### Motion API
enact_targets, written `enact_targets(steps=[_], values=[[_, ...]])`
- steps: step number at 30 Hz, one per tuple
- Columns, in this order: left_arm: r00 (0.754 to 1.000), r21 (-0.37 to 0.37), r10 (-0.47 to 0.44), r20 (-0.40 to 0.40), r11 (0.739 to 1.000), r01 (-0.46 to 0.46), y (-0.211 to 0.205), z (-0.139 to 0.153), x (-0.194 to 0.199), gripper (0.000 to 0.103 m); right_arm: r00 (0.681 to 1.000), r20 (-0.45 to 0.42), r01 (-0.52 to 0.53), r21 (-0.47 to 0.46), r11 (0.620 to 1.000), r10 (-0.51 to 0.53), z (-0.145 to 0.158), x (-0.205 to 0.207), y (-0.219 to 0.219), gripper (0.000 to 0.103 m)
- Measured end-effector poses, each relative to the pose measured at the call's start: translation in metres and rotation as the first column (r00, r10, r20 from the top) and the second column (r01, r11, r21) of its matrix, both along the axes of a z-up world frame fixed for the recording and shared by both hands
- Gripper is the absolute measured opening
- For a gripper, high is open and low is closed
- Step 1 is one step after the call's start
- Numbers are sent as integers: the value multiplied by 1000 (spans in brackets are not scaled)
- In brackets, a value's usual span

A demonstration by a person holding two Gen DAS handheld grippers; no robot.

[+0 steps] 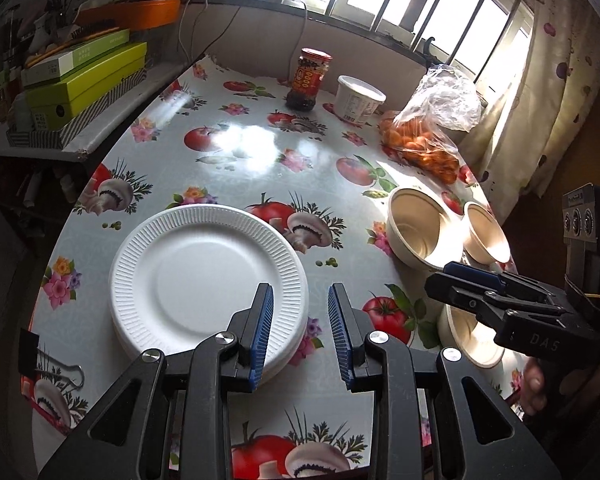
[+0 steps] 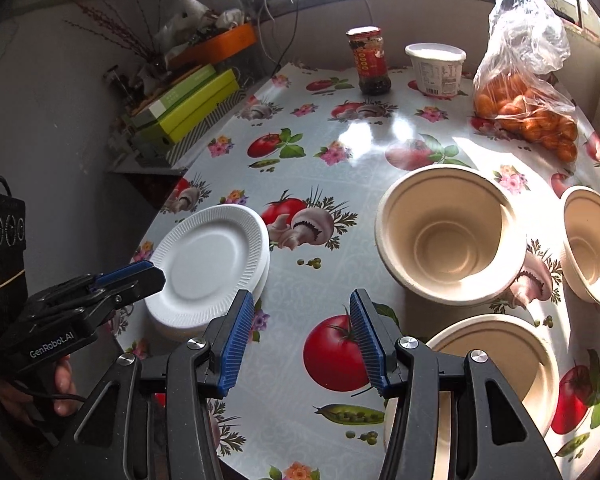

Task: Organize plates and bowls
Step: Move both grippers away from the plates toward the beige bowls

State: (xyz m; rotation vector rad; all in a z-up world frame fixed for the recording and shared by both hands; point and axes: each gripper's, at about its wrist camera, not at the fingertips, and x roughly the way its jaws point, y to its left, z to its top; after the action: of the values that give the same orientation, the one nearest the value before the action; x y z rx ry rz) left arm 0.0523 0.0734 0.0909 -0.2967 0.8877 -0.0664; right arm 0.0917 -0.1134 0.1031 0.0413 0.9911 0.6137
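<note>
A stack of white ribbed foam plates [image 1: 204, 280] [image 2: 208, 268] lies at the table's near left. My left gripper [image 1: 300, 332] [image 2: 156, 276] hangs open above the stack's right edge, nothing between its blue pads. Three beige paper bowls stand apart on the right: a large one [image 1: 420, 232] [image 2: 452, 236], a smaller one [image 1: 486, 236] [image 2: 592, 244] beside it, and a near one [image 1: 468, 336] [image 2: 496, 360]. My right gripper [image 2: 302, 340] [image 1: 446, 276] is open over the tomato-print cloth, left of the near bowl, holding nothing.
At the far end stand a sauce jar [image 2: 368, 60], a white tub [image 2: 436, 66] and a plastic bag of oranges [image 2: 528, 108]. Green boxes [image 1: 84, 80] sit on a side shelf at the left. A binder clip [image 1: 56, 368] grips the cloth's near-left edge.
</note>
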Motion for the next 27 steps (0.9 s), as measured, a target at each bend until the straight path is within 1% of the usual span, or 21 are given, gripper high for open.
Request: enact_targets(steps=[4,7,10,12,15,18,21,23,27], values=[[999,6,-50,2,999,50,-27,2,13,30,997,46,57,-8,998,-57,8,-8,-30,50],[997,25,-83,1,996,83,-49,3,24,30,990,100,104,-43,994,-99,12,-12,-52,50],[992,30,-122,-8,992,123,-67,0,38,30,981,136,152,-70,986,-142,14,-11,-72,50],[990,48,-141,-6,989,141,-79,-2,50,30,973,149,188,-79,979,-175,13,-7,-85,50],[984,24,-178,-16,984,178,-90,-7,67,30,962,147,242,-69,968,-230,9,3,-103,50],[983,45,-182,-24,982,183,-98,-10,83,30,951,162,278,-72,958,-264,7,13,-113,50],[983,26,-185,-22,982,185,-102,-12,95,30,943,187,296,-82,952,-277,6,21,-119,50],[984,26,-176,-21,984,177,-102,-13,101,30,943,187,296,-83,952,-277,3,26,-121,50],[984,59,-171,-42,983,173,-105,-22,111,30,946,182,287,-88,954,-267,-2,36,-123,50]])
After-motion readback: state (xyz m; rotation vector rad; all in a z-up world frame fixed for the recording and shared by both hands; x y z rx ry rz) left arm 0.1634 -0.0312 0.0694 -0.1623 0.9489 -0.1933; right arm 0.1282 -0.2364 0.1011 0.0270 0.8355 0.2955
